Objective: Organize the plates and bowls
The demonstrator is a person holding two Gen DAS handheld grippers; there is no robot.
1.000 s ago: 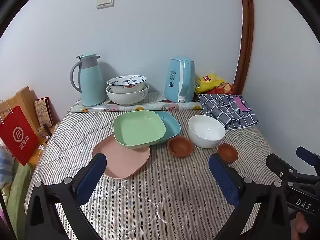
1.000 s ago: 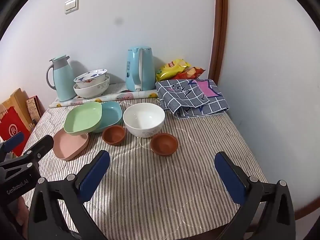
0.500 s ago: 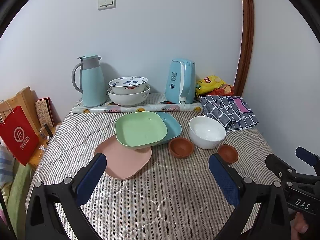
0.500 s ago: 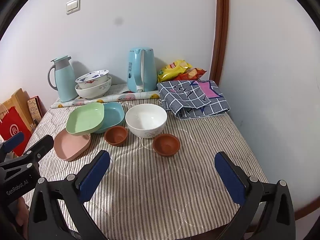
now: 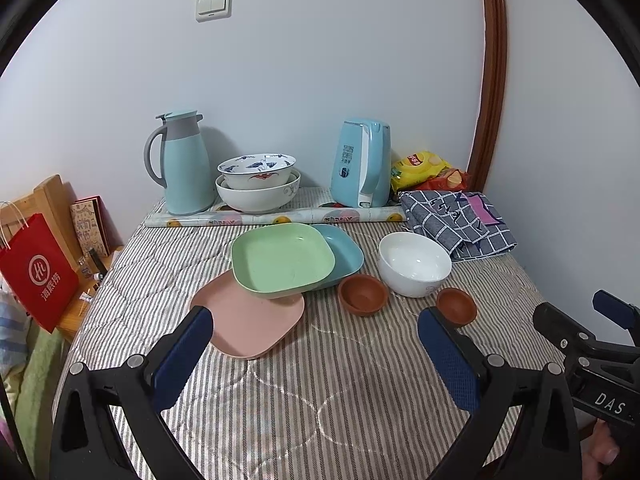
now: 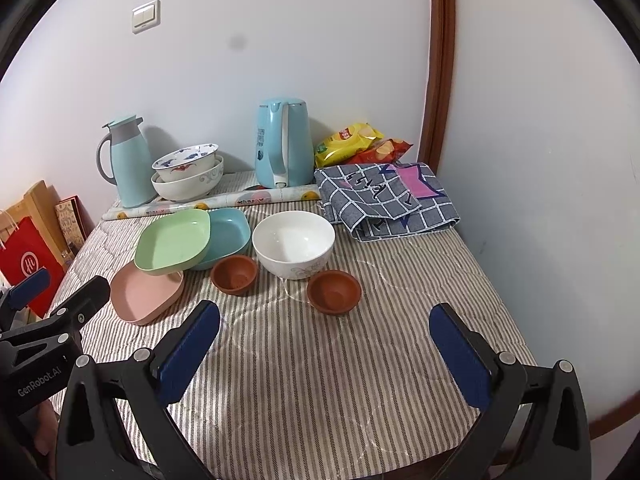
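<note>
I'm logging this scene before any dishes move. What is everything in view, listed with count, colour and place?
square plates: 3, green over blue and pink, centre-left
white bowl: 1, right of plates
small bowls: 2, brown, near white bowl
stacked bowls: 2, white patterned, at back
flask: 1, light blue, back left
kettle: 1, light blue, back
snack bags: yellow, red, back corner
cloth: 1, grey checked, right
red bag: 1, off left
left gripper: open
right gripper: open
</note>
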